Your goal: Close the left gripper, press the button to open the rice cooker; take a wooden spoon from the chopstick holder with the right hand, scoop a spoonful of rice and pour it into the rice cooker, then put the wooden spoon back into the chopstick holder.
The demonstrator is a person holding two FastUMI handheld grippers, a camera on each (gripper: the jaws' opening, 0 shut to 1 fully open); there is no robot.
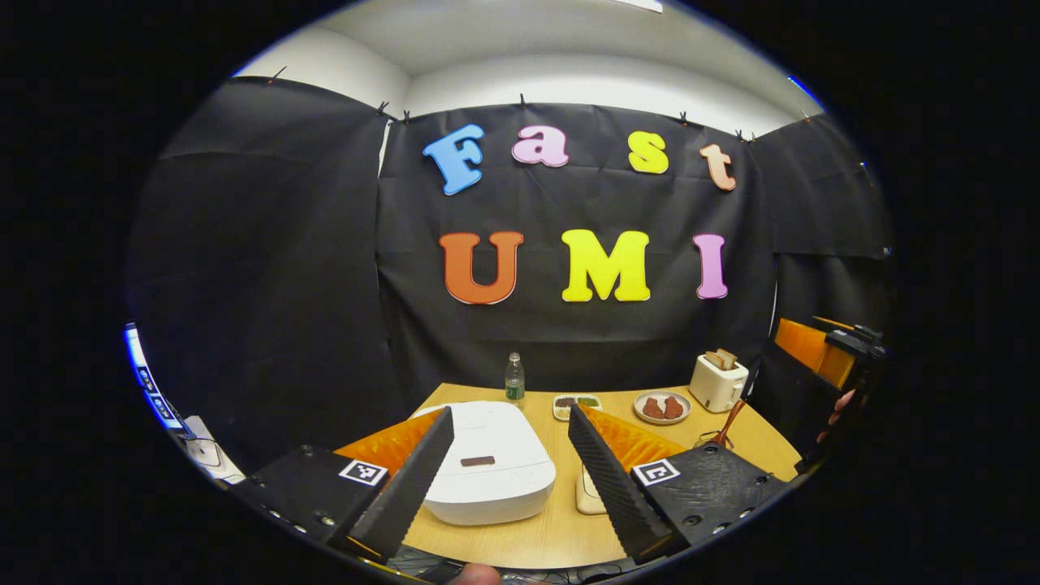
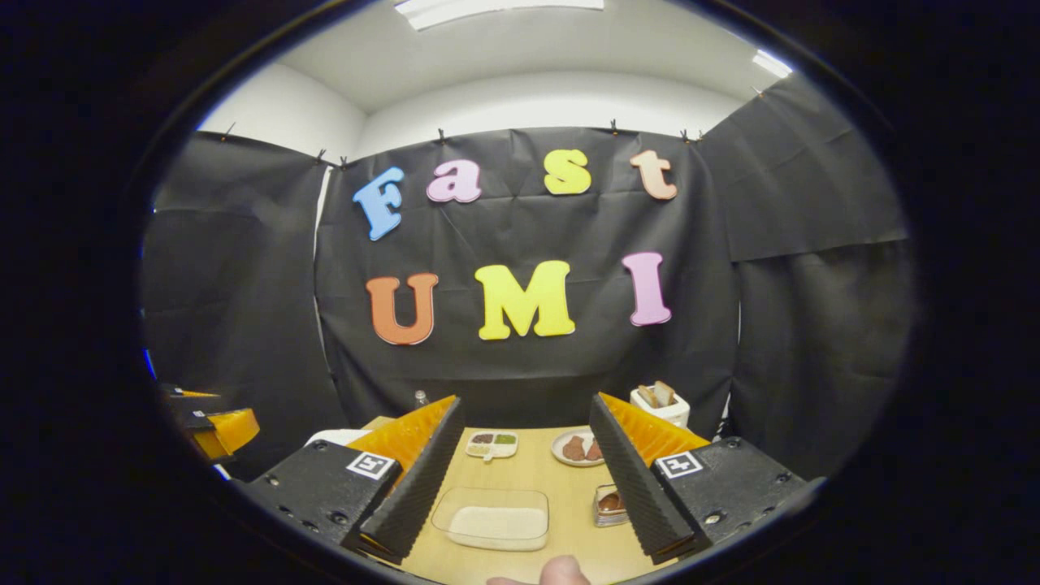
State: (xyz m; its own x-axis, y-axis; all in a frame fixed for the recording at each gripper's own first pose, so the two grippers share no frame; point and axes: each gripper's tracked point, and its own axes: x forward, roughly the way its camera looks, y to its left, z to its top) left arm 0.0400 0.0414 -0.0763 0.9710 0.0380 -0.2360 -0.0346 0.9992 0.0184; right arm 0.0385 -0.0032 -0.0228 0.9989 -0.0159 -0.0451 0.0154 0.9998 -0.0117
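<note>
On the table (image 1: pixel 528 544), the rice cooker (image 1: pixel 487 463) sits front-left, the bottle (image 1: pixel 514 379) behind it, the toaster (image 1: pixel 718 382) at rear-right.

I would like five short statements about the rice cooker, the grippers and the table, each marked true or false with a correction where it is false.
1. The rice cooker has its lid down. True.
2. The left gripper is shut. False: its fingers stand wide apart, with the cooker seen between them.
3. The right gripper holds the wooden spoon. False: its fingers are open and hold nothing; the spoon stands near the toaster.
4. A clear container with rice lies on the table ahead of the right gripper. True.
5. The toaster is empty. False: bread slices stick out of its top.
</note>
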